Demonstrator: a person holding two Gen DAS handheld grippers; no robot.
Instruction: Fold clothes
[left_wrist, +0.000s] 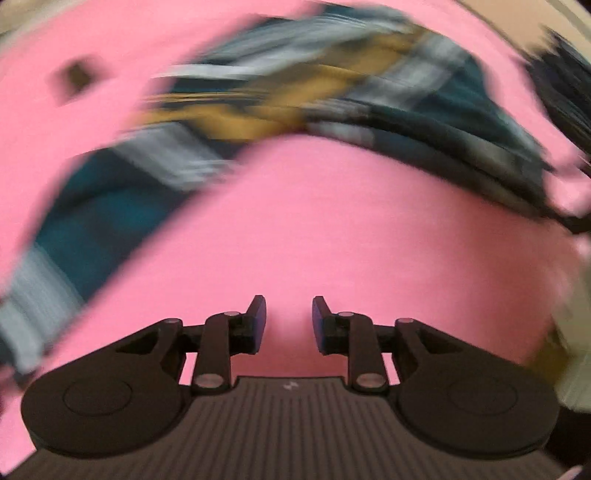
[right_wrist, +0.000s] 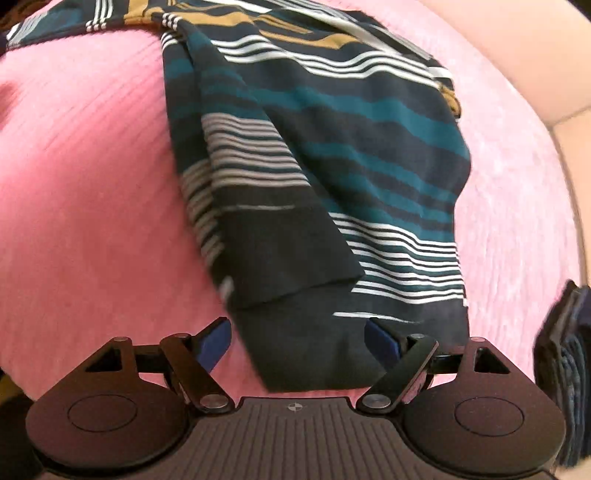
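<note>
The left gripper is seen over bare pink bedding, its jaws parted by a narrow gap with nothing between them. Beyond it, the striped garment is stretched across the bedding in a band (heavily blurred in this view). In the right wrist view, the same garment is laid on the pink ribbed cover, one sleeve folded over its body. The right gripper is held wide open, the garment's dark hem lying between its fingers, which are not pressed on it. At far right, a dark object can be made out, unidentifiable.
</note>
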